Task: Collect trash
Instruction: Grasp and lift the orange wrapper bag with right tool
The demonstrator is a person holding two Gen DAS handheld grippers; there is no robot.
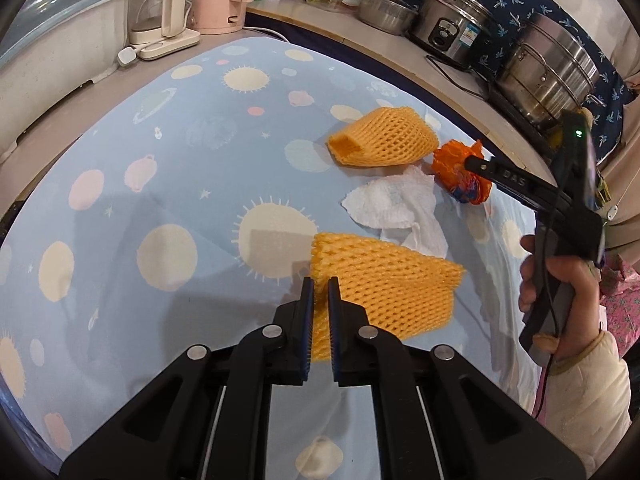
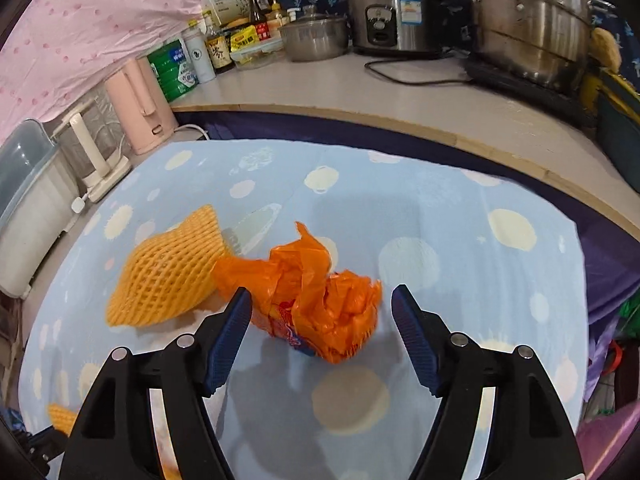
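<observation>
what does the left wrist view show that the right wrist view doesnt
Only the left wrist view shows the white tissue, the near foam net pinched in the left gripper, and the hand holding the right tool.

Only the right wrist view shows the right gripper with its jaws open around the orange plastic bag.

Both show the far foam net, the bag and the blue cloth.

- Near foam net point(image 1: 384, 300): lower edge hidden behind the gripper fingers, lower centre.
- Bottle labels point(image 2: 218, 50), upper left: too small to read.
- Steamer pot point(image 2: 532, 20): cut off at upper right.
</observation>
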